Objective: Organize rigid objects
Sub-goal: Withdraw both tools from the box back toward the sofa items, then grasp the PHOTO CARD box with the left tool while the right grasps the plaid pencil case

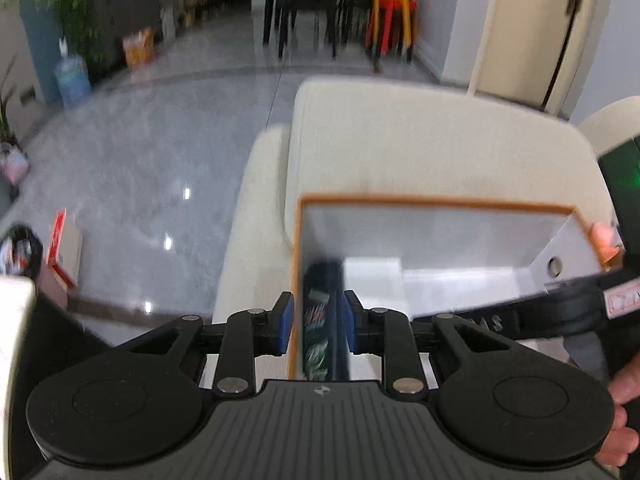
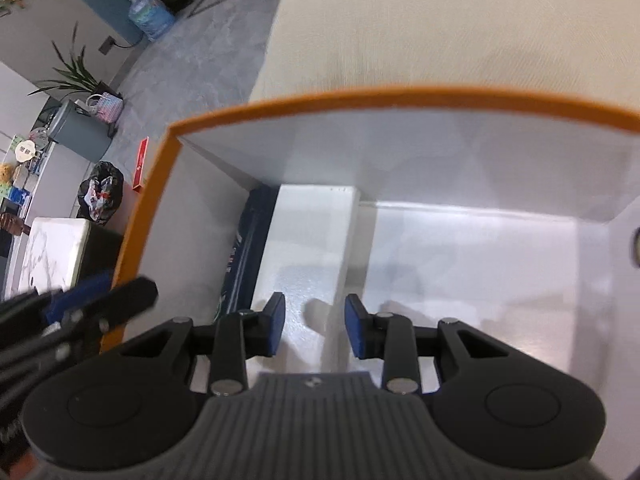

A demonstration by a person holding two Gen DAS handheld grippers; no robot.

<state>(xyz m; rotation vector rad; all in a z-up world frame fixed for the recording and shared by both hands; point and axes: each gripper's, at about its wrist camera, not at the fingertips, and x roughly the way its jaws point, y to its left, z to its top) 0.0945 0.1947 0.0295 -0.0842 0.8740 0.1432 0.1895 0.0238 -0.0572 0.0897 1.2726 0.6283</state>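
An open box with an orange rim (image 1: 432, 201) and pale grey inside walls rests on a cream cushion (image 1: 400, 140). Inside, a dark package with green print (image 1: 318, 320) stands against the left wall, and a white carton (image 2: 312, 232) lies beside it on the floor of the box. My left gripper (image 1: 317, 323) straddles the left wall: one pad outside, one inside, shut on the wall and the dark package together. My right gripper (image 2: 315, 325) hovers over the white carton with a narrow gap and nothing between its pads.
A fingertip (image 1: 604, 236) rests on the box's right rim, and a hand (image 1: 622, 404) shows at the lower right. On the grey tiled floor stand a water jug (image 1: 72, 76), stacked stools (image 1: 392, 16), a black bin bag (image 2: 100, 196) and a marble-topped table (image 2: 52, 248).
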